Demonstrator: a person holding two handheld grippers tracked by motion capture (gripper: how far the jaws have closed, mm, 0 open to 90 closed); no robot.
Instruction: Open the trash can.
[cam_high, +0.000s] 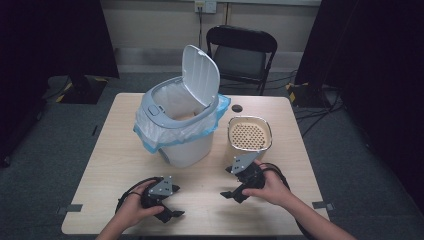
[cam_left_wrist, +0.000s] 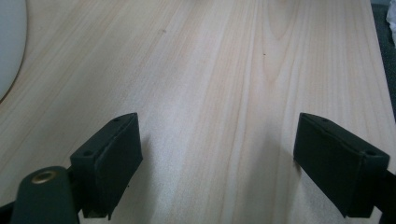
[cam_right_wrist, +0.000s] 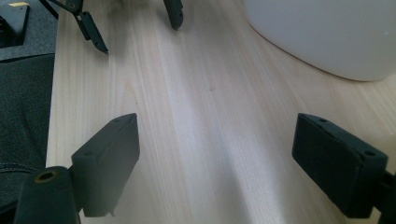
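My left gripper (cam_high: 175, 202) rests low over the wooden table (cam_high: 110, 165) near its front edge, held by a hand. In the left gripper view its jaws stand open (cam_left_wrist: 217, 158) over bare wood, nothing between them. My right gripper (cam_high: 229, 182) hovers to the right of it, just in front of a beige round container (cam_high: 249, 134) with a perforated insert. Its jaws also stand open (cam_right_wrist: 215, 158) and empty. A white bin (cam_high: 180, 125) with a raised lid and a blue-edged liner stands mid-table.
The bin's white base (cam_right_wrist: 327, 32) shows close at the upper right of the right gripper view, and the left gripper (cam_right_wrist: 140, 37) farther off. A small black disc (cam_high: 236, 108) lies behind the beige container. A black folding chair (cam_high: 242, 52) stands beyond the table.
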